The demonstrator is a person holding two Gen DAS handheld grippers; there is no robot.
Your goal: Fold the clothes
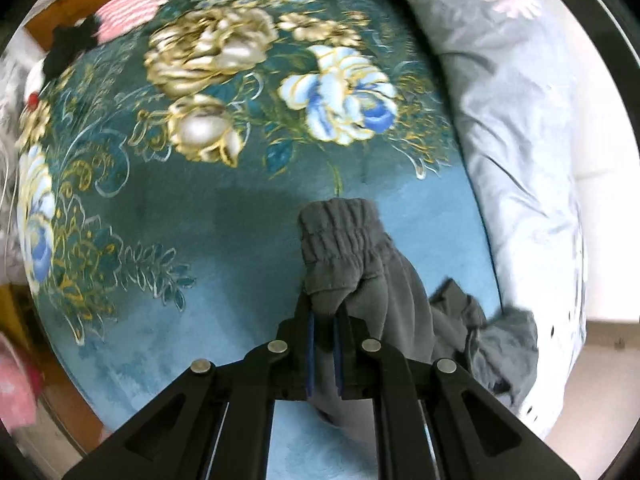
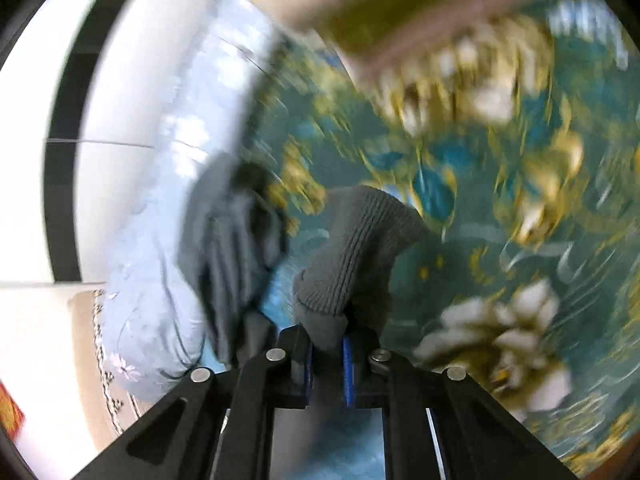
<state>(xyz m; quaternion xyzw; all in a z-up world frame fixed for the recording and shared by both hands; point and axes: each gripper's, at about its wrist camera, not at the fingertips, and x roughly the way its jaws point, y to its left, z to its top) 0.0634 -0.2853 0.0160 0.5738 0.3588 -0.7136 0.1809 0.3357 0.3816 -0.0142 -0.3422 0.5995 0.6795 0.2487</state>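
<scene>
A grey garment (image 1: 360,272) with an elastic ribbed band hangs over a teal floral blanket (image 1: 208,184). My left gripper (image 1: 324,320) is shut on the band's edge, and the cloth trails down to the right in a crumpled heap (image 1: 500,344). In the right wrist view, my right gripper (image 2: 326,340) is shut on another ribbed part of the grey garment (image 2: 356,248), with more grey cloth (image 2: 232,248) hanging at the left. That view is blurred by motion.
A pale blue flowered quilt (image 1: 520,140) lies along the blanket's right side and shows in the right wrist view (image 2: 160,280). A red-striped cloth (image 1: 128,12) and a black item (image 1: 68,44) lie at the far left corner. White floor tiles (image 2: 36,340) are beyond.
</scene>
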